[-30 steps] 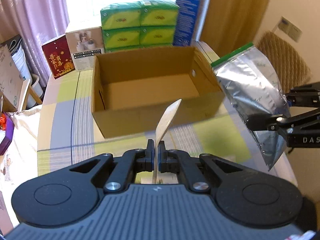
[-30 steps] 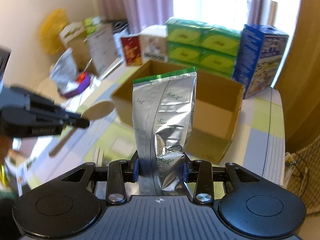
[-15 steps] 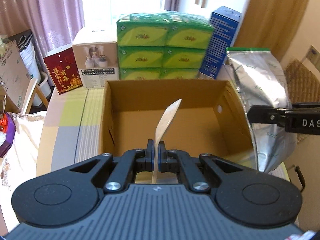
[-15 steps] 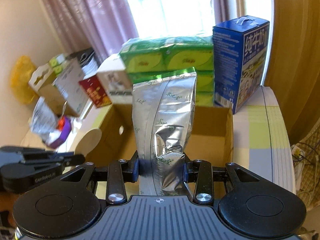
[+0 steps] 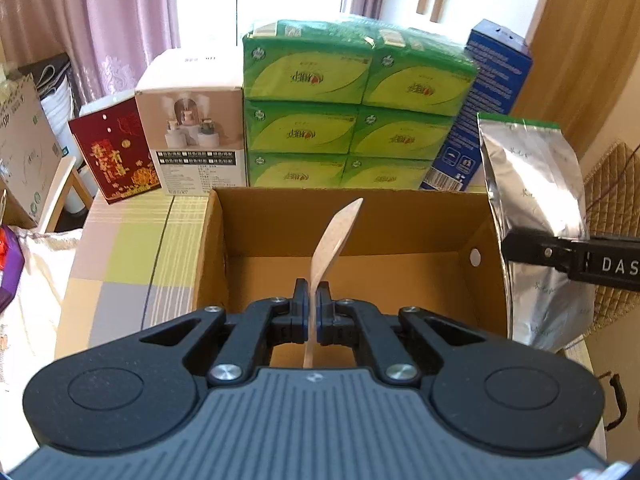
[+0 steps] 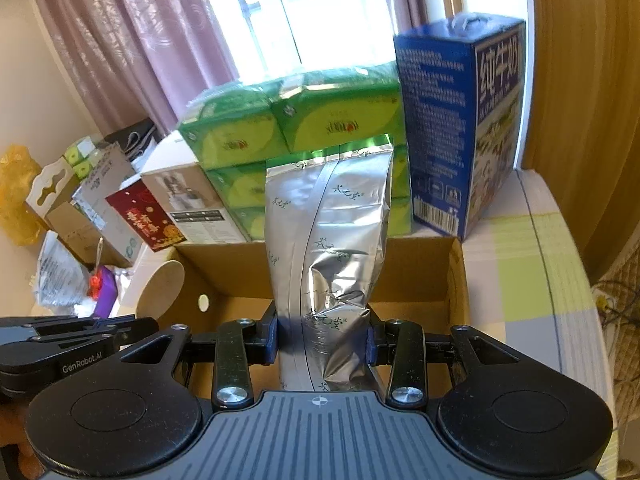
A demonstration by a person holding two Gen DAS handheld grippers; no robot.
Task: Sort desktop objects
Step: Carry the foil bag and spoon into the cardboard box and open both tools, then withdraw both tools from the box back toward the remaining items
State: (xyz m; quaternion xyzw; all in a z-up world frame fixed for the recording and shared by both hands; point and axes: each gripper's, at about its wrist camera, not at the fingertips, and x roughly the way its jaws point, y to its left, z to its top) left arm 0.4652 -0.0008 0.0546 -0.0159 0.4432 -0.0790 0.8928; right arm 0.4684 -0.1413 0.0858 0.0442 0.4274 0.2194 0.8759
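Both grippers have been carried over the box (image 5: 420,276); jaws are clamped on the spoon (image 5: 334,240) and pouch (image 6: 328,248). Nothing is seen inside; both releases remain.

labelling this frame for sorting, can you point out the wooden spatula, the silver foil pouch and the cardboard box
wooden spatula (image 5: 334,240), left wrist view, on the blade above the jaws
silver foil pouch (image 6: 332,220), right wrist view, on the upper front panel
cardboard box (image 5: 288,220), left wrist view, on the inner back wall
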